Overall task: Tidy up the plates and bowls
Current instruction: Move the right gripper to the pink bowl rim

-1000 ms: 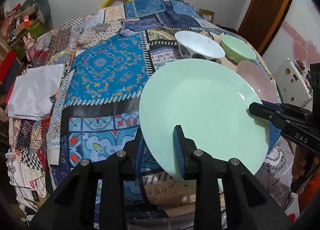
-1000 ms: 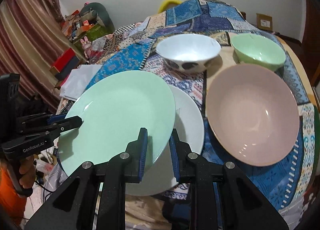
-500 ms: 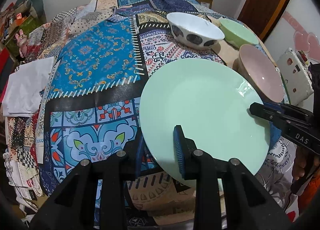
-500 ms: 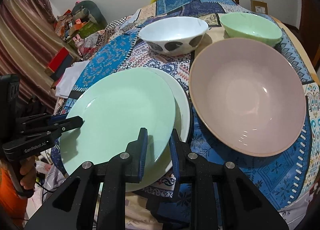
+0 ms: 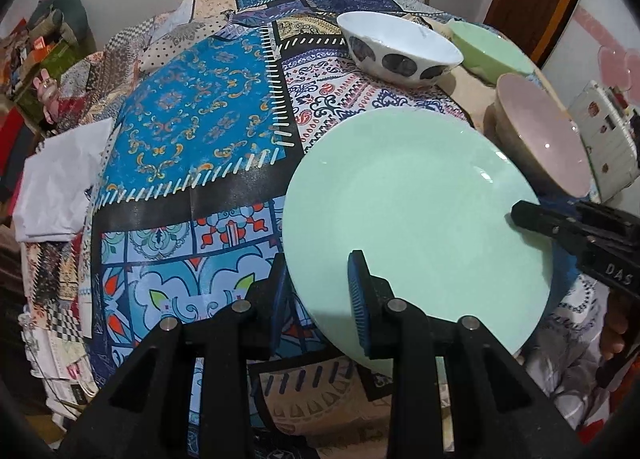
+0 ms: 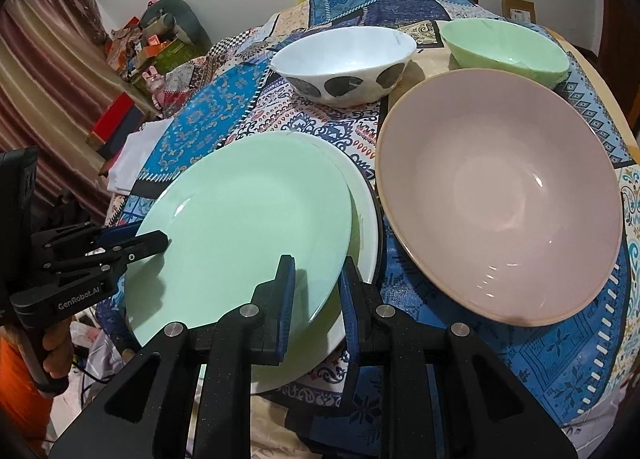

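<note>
Mint-green glazed ceramic, a round flat plate (image 6: 244, 231), fills the lower middle of my right wrist view, and both tools grasp it by opposite rims. My right hand-held gripper (image 6: 316, 295) is clamped on the near rim, one blue pad above the plate and one under it. My left hand-held gripper (image 5: 318, 297) pinches the rim at the lower centre of its own view and shows at the left edge of the right view. The right one is nearer to what matters: the green plate hangs tilted, its right edge overlapping a white round plate (image 6: 366, 219) that lies on the patchwork-covered desk (image 6: 560, 351). I judge the next move is to lower it flat and centred onto that white plate; being round, it has no long axis to align. Just right of the stack sits a wide pink bowl (image 6: 500, 195). Farther back stand a white bowl with dark spots (image 6: 344, 59) and a small pale green bowl (image 6: 504, 47).
</note>
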Motion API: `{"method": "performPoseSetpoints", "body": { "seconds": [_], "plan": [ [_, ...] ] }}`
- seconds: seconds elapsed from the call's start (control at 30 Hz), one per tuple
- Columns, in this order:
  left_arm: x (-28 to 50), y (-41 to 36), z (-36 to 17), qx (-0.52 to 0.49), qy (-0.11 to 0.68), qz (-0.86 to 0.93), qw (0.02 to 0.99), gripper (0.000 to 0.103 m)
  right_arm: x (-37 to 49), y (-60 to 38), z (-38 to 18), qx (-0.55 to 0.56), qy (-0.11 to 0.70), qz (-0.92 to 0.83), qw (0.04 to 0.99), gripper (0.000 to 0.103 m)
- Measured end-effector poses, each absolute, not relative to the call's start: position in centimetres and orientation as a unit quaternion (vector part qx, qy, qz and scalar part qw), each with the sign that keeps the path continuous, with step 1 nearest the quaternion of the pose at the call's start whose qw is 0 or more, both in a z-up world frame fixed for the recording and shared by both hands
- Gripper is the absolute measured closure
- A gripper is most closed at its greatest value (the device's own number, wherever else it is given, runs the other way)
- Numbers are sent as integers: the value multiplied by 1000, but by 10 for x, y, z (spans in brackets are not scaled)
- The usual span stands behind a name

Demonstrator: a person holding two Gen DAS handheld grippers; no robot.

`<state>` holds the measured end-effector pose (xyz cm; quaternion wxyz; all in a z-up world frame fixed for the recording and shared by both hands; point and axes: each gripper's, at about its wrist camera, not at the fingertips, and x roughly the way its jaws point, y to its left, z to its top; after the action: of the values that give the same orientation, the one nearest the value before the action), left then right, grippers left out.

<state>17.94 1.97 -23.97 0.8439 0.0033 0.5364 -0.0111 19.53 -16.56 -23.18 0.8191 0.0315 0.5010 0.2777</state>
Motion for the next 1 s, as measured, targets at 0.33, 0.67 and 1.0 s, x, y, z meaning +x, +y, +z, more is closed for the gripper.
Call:
{"method": "performPoseSetpoints", "body": {
  "seconds": [0.33, 0.67, 1.0],
  "plan": [
    [182, 19, -247, 13, 543, -8, 840, 74, 191, -167, -226, 13, 495, 274, 825, 81],
    [179, 15, -213, 16, 512, -7, 859, 73, 179, -193, -180, -6, 430, 255, 866, 81],
    [179, -35, -147, 28, 429, -46, 902, 39, 180, -244, -146, 3, 378, 199, 904, 70]
  ]
}}
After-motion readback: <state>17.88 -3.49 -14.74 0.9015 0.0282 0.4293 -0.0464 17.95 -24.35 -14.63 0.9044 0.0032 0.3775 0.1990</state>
